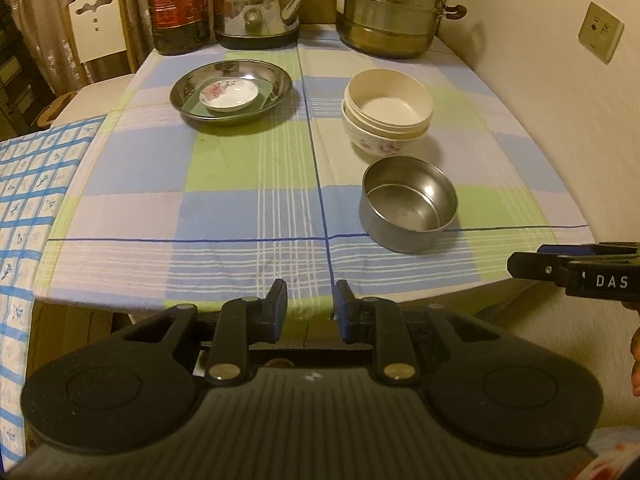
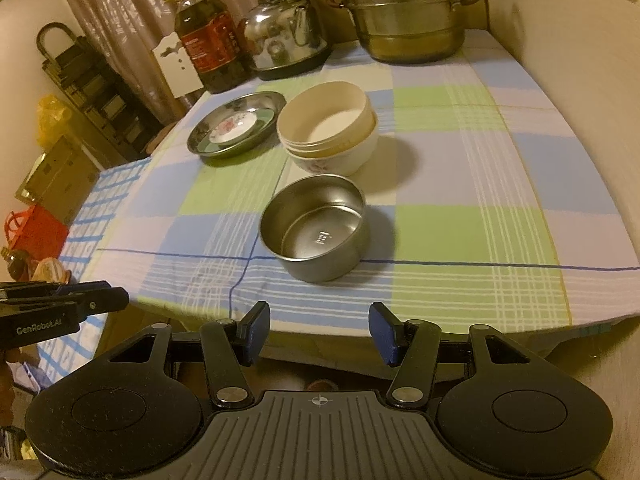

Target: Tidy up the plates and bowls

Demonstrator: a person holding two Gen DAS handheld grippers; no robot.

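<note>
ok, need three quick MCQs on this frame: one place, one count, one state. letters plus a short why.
1. What does the small floral dish sit on?
A. the green plate inside the steel plate
B. the kettle
C. the bare cloth

2. How many metal bowls stand alone on the cloth?
A. three
B. one
C. none

3. The right gripper is:
A. clamped on a bowl
B. holding a plate
C. open, empty

Key: 1 A, the green plate shows under it within the steel plate. 2 B, only the metal bowl. 3 C, nothing lies between its jaws.
</note>
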